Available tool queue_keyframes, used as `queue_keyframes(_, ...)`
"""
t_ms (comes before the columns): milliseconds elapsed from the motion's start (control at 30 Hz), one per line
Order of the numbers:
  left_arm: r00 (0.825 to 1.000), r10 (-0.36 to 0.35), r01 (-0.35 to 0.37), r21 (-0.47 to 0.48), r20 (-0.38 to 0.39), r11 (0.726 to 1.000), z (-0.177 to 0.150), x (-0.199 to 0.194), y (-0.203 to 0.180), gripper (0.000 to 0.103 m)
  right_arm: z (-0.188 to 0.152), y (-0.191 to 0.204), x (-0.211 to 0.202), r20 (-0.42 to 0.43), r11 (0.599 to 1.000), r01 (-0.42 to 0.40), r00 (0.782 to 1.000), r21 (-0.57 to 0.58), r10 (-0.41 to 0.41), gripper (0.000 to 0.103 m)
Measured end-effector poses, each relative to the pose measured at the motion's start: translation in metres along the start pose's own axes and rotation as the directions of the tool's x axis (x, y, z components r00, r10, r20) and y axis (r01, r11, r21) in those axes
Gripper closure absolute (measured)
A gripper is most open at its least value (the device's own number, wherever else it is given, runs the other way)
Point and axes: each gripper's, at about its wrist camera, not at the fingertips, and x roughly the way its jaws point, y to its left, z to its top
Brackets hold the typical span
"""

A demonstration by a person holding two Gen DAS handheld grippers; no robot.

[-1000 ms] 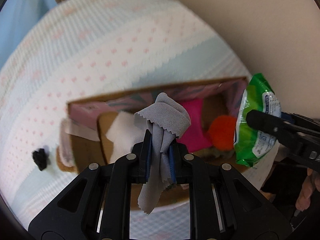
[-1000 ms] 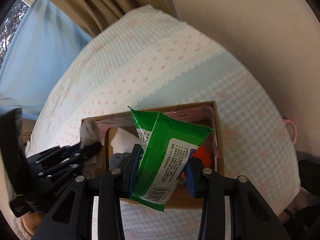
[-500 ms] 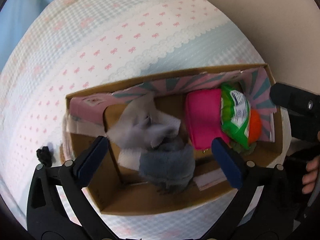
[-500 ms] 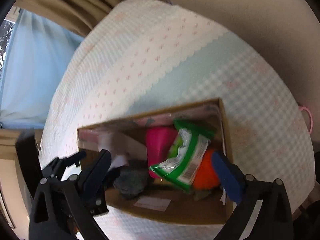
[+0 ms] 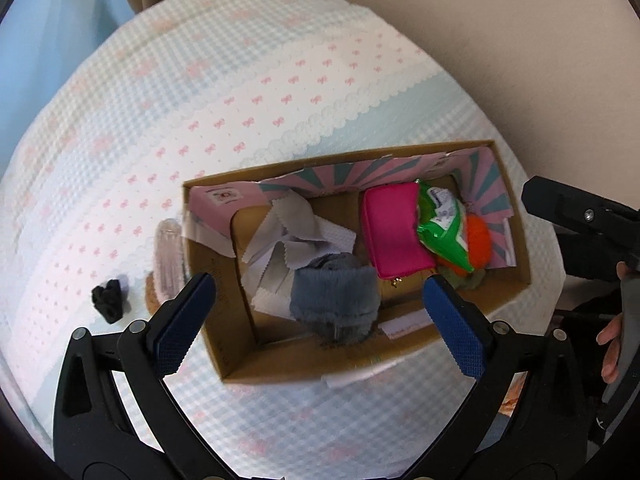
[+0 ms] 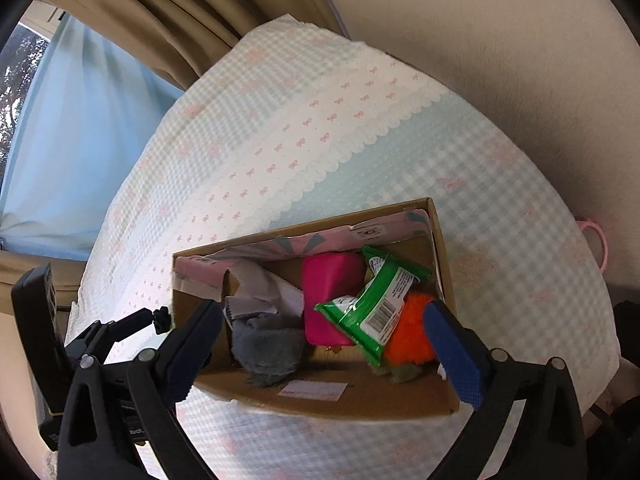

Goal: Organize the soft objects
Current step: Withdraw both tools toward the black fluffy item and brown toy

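As both pairs of fingers had just sprung wide w/ nothing between them, left gripper [image 5: 320, 312] & right gripper [image 6: 326, 340] hung empty over the cardboard box [image 5: 404, 360]. Grey cloth [image 5: 280, 236] lay below left fingers, green pack [image 6: 372, 304] below right ones. Best lift straight up, clear of box walls. Black scrap [image 5: 109, 299] sat outside left fingers; plenty of bed [image 5: 248, 92] beyond.

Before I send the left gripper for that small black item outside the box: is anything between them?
Nothing visible. The left gripper hangs open over the cardboard box; the black item lies on bare tablecloth, beside a clear bottle.
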Motion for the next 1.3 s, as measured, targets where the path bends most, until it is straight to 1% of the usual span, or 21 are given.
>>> queue_keyframes(167, 0.998, -0.003, 0.004, -0.007, 0.059, 1.000, -0.015, -0.041, 0.003, 0.000, -0.013, 0.023, -0.031, 0.046, 0.998, 0.019, 0.999, -0.055, -0.016, 0.003)
queue_keyframes(367, 0.990, 0.004, 0.000, -0.024, 0.140, 1.000, -0.041, -0.100, 0.017, 0.000, -0.035, 0.062, -0.077, 0.124, 0.989, 0.072, 0.991, -0.127, -0.057, 0.003)
queue_keyframes(433, 0.984, 0.007, -0.001, -0.031, 0.176, 1.000, -0.052, -0.122, 0.024, 0.000, -0.045, 0.077, -0.095, 0.170, 0.985, 0.089, 0.983, -0.150, -0.063, 0.003)
queue_keyframes(567, 0.972, 0.018, -0.008, -0.043, 0.233, 0.999, -0.076, -0.162, 0.038, 0.000, -0.067, 0.107, -0.123, 0.234, 0.979, 0.118, 0.969, -0.167, -0.077, 0.003)
queue_keyframes(667, 0.956, 0.047, -0.030, -0.060, 0.290, 0.998, -0.098, -0.194, 0.054, 0.000, -0.085, 0.129, -0.138, 0.259, 0.973, 0.141, 0.962, -0.184, -0.091, 0.003)
queue_keyframes(767, 0.939, 0.073, -0.049, -0.079, 0.335, 0.996, -0.120, -0.219, 0.072, 0.000, -0.106, 0.153, -0.151, 0.293, 0.969, 0.143, 0.953, -0.200, -0.080, 0.003)
queue_keyframes(833, 0.930, 0.067, -0.037, -0.090, 0.360, 0.995, -0.136, -0.233, 0.089, 0.000, -0.119, 0.170, -0.158, 0.332, 0.964, 0.159, 0.940, -0.215, -0.081, 0.003)
queue_keyframes(900, 0.920, 0.095, -0.056, -0.112, 0.380, 0.992, -0.152, -0.244, 0.106, 0.000, -0.134, 0.189, -0.165, 0.367, 0.955, 0.183, 0.926, -0.235, -0.087, 0.003)
queue_keyframes(933, 0.917, 0.103, -0.060, -0.122, 0.386, 0.991, -0.160, -0.248, 0.116, 0.000, -0.139, 0.198, -0.166, 0.380, 0.952, 0.190, 0.921, -0.242, -0.087, 0.003)
queue_keyframes(1000, 0.913, 0.103, -0.052, -0.138, 0.394, 0.989, -0.176, -0.255, 0.135, 0.000, -0.152, 0.212, -0.170, 0.403, 0.954, 0.176, 0.913, -0.244, -0.066, 0.003)
queue_keyframes(1067, 0.911, 0.101, -0.043, -0.150, 0.400, 0.988, -0.192, -0.261, 0.155, 0.000, -0.162, 0.224, -0.171, 0.416, 0.958, 0.165, 0.907, -0.232, -0.056, 0.003)
queue_keyframes(1200, 0.896, 0.132, -0.066, -0.165, 0.425, 0.984, -0.223, -0.273, 0.192, 0.000, -0.182, 0.251, -0.165, 0.430, 0.961, 0.146, 0.902, -0.236, -0.031, 0.003)
queue_keyframes(1300, 0.889, 0.146, -0.085, -0.157, 0.434, 0.984, -0.239, -0.277, 0.215, 0.000, -0.196, 0.271, -0.156, 0.444, 0.961, 0.136, 0.896, -0.239, -0.017, 0.003)
